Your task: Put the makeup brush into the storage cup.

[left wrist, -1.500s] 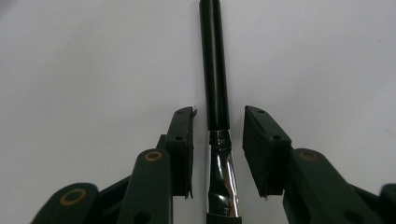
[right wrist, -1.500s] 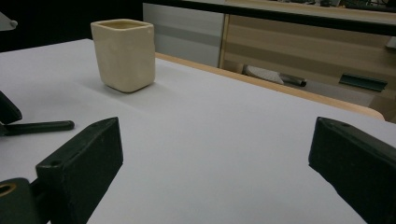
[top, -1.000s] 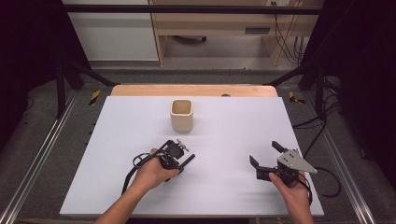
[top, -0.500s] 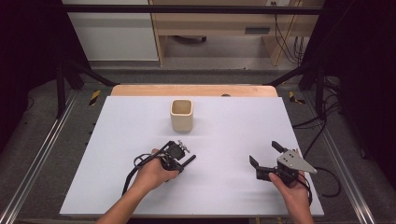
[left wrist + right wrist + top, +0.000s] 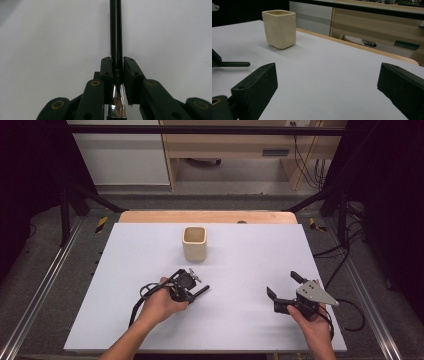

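Firstly, left gripper [image 5: 186,287]: unmoved since the earlier high-view frames, low over the white table [image 5: 125,270], jaws clamped on a slim black brush handle [image 5: 116,32]. The handle runs straight ahead out between the pads [image 5: 106,71]; behind them sits a shiny metal ferrule [image 5: 117,100]. Brush tip: cut off at the lower edge of the left gripper view, so bristles cannot be made out. Handle's far end: cut off at the top of that view.

Cream ceramic cup [image 5: 194,243]: upright, ahead of the left gripper and well apart from it, same spot as before. Its inside is hard to make out.

Right gripper [image 5: 282,292]: position unchanged, jaws spread wide with bare table between them. From it, the cup [image 5: 279,28] stands ahead to the left; the handle end [image 5: 235,64] pokes in at the left edge.
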Demonstrator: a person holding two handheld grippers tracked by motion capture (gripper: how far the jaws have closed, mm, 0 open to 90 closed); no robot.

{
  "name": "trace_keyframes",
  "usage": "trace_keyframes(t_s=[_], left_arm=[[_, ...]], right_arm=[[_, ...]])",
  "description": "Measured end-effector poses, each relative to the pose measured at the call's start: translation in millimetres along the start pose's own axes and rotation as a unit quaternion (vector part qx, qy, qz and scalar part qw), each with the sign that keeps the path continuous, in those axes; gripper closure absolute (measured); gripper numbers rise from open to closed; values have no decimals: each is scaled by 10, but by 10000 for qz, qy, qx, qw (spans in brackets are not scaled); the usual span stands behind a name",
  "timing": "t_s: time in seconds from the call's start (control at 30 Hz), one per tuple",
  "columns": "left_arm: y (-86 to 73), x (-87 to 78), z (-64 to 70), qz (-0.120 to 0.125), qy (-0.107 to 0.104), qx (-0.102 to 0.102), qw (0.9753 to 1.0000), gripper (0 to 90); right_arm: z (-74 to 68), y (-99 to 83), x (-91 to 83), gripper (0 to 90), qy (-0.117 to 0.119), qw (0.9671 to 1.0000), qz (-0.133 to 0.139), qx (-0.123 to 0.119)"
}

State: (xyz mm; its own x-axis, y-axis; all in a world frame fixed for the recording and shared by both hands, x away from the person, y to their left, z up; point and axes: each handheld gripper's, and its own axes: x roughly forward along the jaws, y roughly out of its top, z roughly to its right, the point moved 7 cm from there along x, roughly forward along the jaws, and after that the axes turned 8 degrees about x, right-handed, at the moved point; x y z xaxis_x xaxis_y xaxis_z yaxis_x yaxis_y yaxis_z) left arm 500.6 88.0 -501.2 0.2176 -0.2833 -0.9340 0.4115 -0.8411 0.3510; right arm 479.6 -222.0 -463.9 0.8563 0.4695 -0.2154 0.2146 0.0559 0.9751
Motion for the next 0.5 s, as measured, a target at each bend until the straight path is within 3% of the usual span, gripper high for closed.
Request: trace_keyframes(t_s=[0.37, 0.5], left_arm=[[73, -186, -43, 211, 50, 205, 9996, 778], [93, -245, -62, 226, 81, 270, 9993, 778]], right_arm=[[-40, -9, 17, 31, 15, 10000, -42, -84], [-77, -8, 24, 30, 27, 9997, -54, -227]])
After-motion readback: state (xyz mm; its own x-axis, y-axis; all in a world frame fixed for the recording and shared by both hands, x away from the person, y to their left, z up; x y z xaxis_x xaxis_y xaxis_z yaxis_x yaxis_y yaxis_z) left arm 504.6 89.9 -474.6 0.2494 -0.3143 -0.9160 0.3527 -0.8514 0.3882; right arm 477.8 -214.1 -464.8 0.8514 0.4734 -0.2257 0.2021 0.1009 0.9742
